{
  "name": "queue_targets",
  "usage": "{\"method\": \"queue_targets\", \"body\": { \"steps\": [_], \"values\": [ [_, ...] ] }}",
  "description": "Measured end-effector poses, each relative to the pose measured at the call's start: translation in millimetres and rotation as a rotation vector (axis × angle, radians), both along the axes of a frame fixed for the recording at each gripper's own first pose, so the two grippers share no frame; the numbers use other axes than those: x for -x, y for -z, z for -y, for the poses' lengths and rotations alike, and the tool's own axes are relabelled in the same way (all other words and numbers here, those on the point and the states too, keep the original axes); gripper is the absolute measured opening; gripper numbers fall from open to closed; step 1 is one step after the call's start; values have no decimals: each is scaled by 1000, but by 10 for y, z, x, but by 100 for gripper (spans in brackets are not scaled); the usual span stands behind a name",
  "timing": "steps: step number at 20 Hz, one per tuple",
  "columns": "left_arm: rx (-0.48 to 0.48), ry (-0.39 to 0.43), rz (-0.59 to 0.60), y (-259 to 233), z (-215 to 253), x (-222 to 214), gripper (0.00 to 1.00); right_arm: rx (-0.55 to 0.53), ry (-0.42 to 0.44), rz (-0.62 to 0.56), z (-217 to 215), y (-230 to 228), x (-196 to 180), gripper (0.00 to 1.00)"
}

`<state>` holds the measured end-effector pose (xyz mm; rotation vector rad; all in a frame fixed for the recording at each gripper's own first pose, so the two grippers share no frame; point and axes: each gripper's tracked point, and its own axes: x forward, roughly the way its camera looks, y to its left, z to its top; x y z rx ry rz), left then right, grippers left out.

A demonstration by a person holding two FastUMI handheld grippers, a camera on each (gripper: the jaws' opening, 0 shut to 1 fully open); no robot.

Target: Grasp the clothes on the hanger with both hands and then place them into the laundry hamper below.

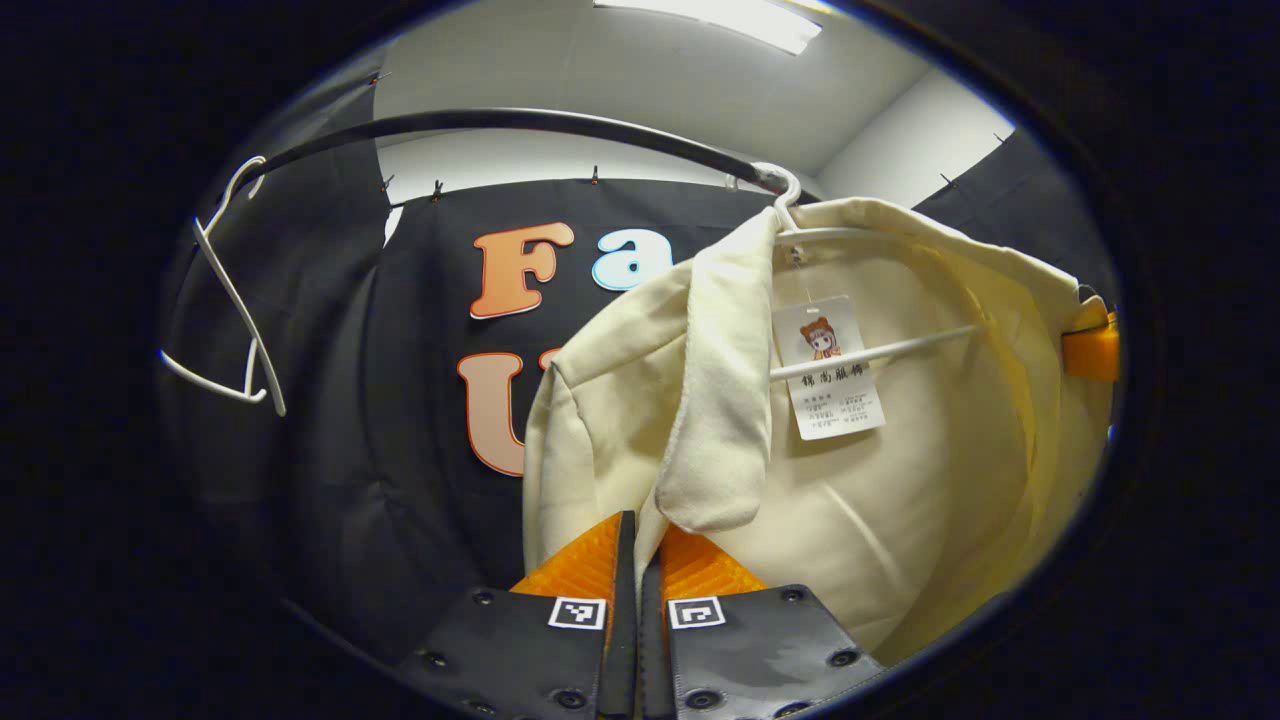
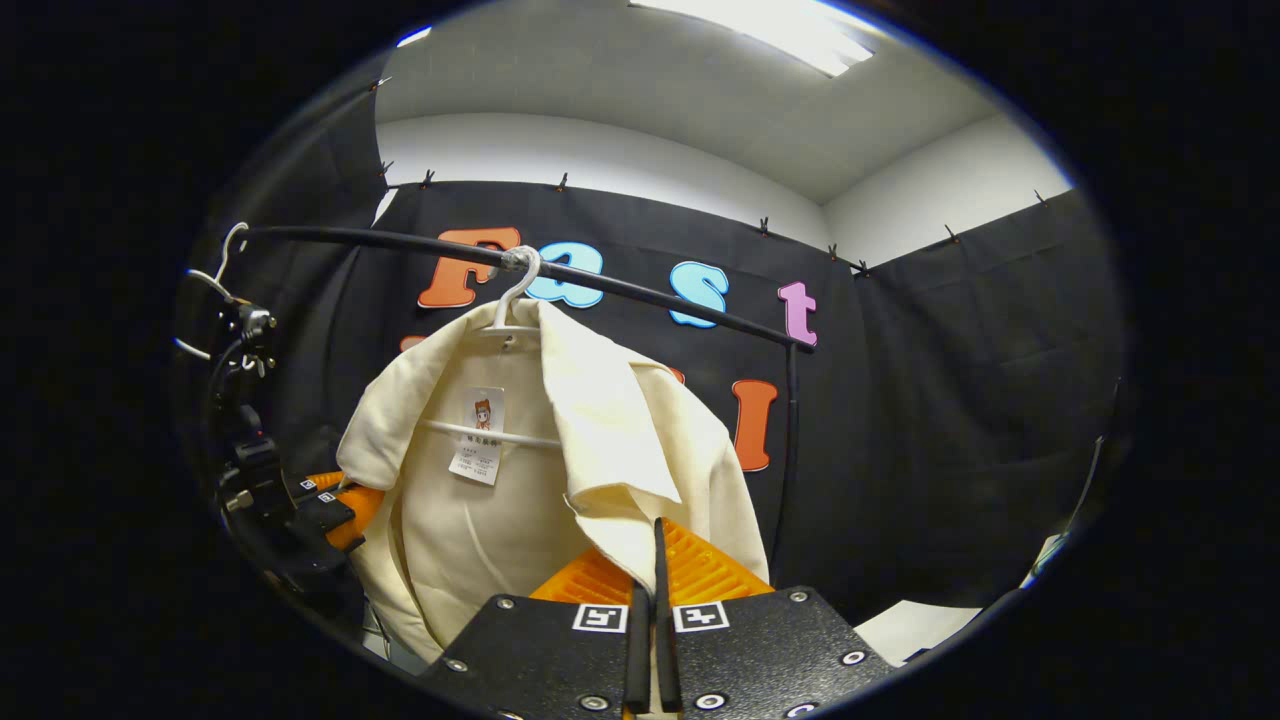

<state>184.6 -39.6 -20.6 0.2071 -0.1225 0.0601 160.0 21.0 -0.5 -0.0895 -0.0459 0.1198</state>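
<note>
Holding the cream jacket (image 1: 900, 480) by its front edges, you have both grippers in place: the left gripper (image 1: 638, 545) is clenched on the cloth below one lapel, with the fabric pinched in the narrow slit between its fingers, and the right gripper (image 2: 655, 560) is clamped the same way on the other front panel under the folded collar. From the right gripper view you can also see the left gripper (image 2: 335, 505) at the far edge of the garment.

The jacket hangs on a white hanger (image 1: 860, 350) hooked over the black rail (image 1: 520, 122), with a paper tag (image 1: 828, 368) dangling inside the neck. A second, bare hanger (image 1: 235, 300) sits further along the rail.

To free the jacket, I judge that you should lift both grippers together and a little outward so the shoulders slide off the hanger arms, rather than pulling straight down, which would likely drag the hanger along or tip it off the rail. Keep both grips firm and level so the cloth does not slip out. The hamper lies below, out of sight, so lower the jacket slowly.
</note>
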Motion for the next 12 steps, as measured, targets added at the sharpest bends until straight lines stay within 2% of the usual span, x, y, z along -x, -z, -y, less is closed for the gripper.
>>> {"method": "queue_targets", "body": {
  "steps": [2,6,12],
  "values": [
    [-41,-22,54,-284,-120,164,9,16,40,38,125,-133,72,1],
    [-230,-130,122,-640,-490,167,9,92,113,140,390,-554,102,1],
    [-344,-193,232,-1251,-793,-2,9,153,156,235,703,-1167,-93,0]
  ]
}}
